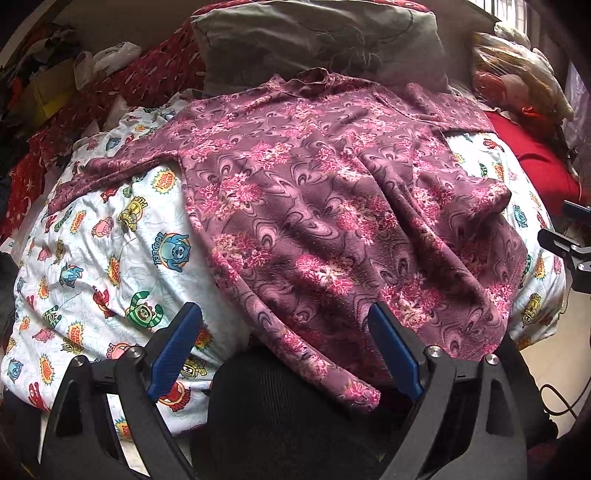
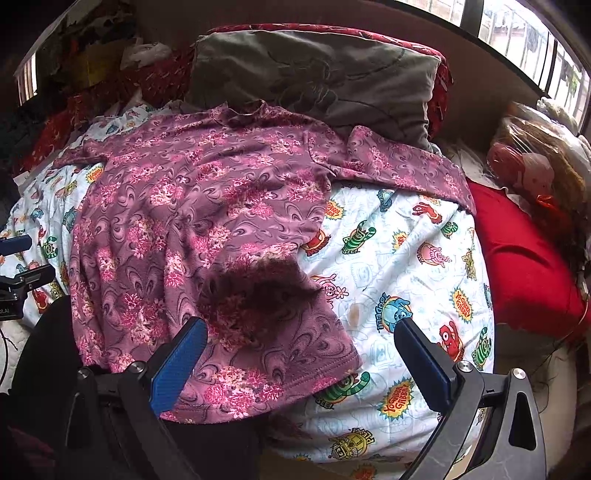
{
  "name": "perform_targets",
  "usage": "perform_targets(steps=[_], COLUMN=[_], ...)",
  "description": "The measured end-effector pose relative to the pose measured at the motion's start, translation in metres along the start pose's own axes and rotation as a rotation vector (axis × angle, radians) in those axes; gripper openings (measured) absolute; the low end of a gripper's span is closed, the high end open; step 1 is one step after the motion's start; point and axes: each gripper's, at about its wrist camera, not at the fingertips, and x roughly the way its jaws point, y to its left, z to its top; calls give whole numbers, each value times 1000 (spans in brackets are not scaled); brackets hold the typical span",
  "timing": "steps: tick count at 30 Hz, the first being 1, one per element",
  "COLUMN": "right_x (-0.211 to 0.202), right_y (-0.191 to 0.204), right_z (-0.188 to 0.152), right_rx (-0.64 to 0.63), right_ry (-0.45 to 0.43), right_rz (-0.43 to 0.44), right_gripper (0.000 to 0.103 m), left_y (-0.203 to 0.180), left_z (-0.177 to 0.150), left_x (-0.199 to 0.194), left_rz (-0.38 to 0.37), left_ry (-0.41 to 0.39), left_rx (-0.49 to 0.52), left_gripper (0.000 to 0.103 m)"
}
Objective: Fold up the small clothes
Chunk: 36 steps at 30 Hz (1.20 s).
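Both tongs, left (image 1: 284, 347) and right (image 2: 299, 354), hang spread and empty over the hem of the floral top (image 2: 192, 221) lying flat on the cartoon-print bedsheet (image 2: 399, 251); a deep pinch could gather sheet too.

A home bedroom: cartoon-print bedsheet (image 2: 406, 236), grey pillow (image 2: 314, 74), window (image 2: 517, 33).

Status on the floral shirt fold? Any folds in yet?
Done: the purple floral shirt is spread flat on the cartoon-print sheet, collar toward the grey pillow, both sleeves out to the sides. In hand: nothing. The left tool and right tool are both open near the hem, gripping no cloth. Left: every fold; no sleeve or hem is turned in.
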Motion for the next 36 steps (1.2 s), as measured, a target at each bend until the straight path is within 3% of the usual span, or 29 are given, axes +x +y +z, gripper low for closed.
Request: perform_targets(steps=[36], right_x=[12], right_y=[-1], right_z=[-4], right_rx=[11], right_ry=[36], right_rz=[14], right_gripper=[101], left_y=[-5], left_z=[-2], left_x=[16], left_rz=[-11], left_ry=[53], left_rx=[-1], left_gripper=[92])
